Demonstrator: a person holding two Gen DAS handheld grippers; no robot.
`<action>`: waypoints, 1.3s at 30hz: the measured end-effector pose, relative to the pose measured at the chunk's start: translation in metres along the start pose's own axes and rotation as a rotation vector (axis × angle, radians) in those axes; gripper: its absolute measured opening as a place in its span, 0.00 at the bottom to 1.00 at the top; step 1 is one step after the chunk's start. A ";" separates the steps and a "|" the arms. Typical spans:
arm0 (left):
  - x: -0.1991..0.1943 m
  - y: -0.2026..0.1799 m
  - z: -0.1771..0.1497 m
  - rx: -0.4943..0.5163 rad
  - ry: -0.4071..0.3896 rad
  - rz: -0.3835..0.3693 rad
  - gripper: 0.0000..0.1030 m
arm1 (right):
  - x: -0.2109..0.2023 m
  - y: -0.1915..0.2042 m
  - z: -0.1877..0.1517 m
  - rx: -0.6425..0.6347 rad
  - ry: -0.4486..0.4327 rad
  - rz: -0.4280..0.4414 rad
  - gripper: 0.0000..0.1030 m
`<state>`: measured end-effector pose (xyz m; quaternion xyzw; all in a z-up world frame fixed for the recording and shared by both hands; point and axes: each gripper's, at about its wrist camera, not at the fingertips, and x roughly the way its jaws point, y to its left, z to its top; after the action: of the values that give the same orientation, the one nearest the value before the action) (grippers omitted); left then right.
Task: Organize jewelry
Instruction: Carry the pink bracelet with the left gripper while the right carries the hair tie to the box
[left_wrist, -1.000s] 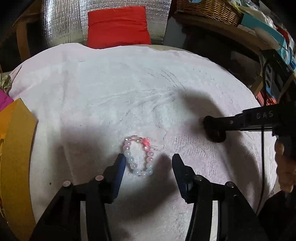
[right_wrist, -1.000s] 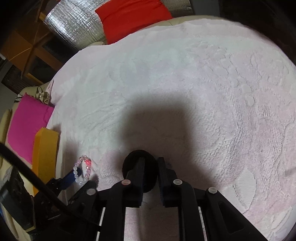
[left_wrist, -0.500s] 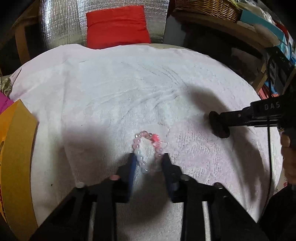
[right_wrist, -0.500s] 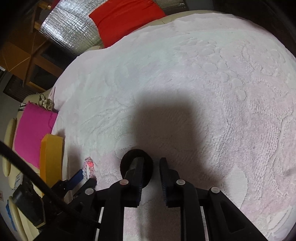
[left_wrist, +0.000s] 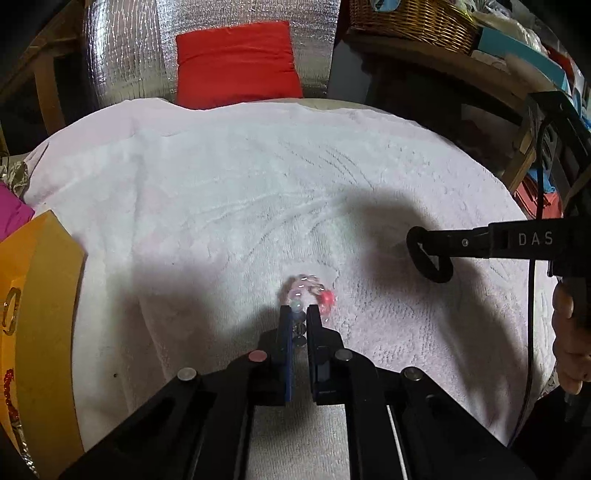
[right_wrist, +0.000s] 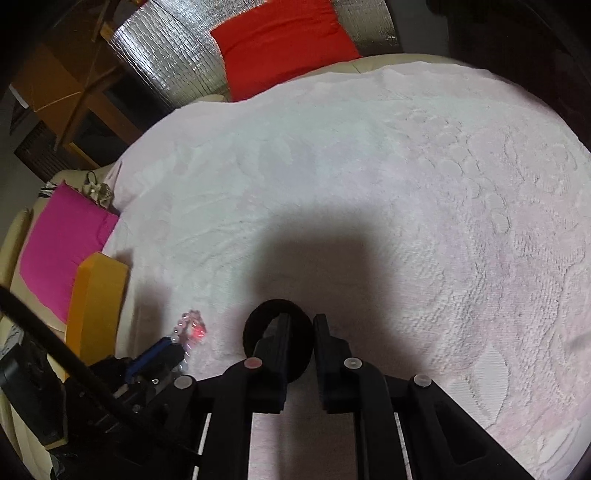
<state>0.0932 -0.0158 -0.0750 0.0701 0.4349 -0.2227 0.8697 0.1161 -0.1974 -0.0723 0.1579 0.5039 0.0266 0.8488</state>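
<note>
The left gripper (left_wrist: 300, 314) has just been closing and now pinches the near end of the bead bracelet (left_wrist: 308, 291) (pale beads, one red), whose loop pokes out toward 12 o'clock over the white towel (left_wrist: 229, 192). At 3 o'clock from it the right gripper (right_wrist: 300, 325) clamps a black ring (right_wrist: 255, 328), jaws nearly together. An orange box (left_wrist: 40, 295) lies at 9 o'clock, a red cushion (left_wrist: 236, 62) at 12.
</note>
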 end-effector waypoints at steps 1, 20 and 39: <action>-0.002 0.000 0.000 0.000 -0.005 0.003 0.07 | 0.000 0.001 0.000 0.001 -0.002 0.001 0.13; -0.043 0.011 0.009 -0.051 -0.101 0.019 0.07 | -0.017 0.011 -0.001 0.006 -0.068 0.070 0.13; -0.104 0.019 0.003 -0.092 -0.216 0.162 0.07 | -0.033 0.058 -0.015 -0.061 -0.141 0.143 0.13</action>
<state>0.0497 0.0338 0.0077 0.0407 0.3416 -0.1380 0.9288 0.0936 -0.1455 -0.0341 0.1692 0.4294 0.0912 0.8824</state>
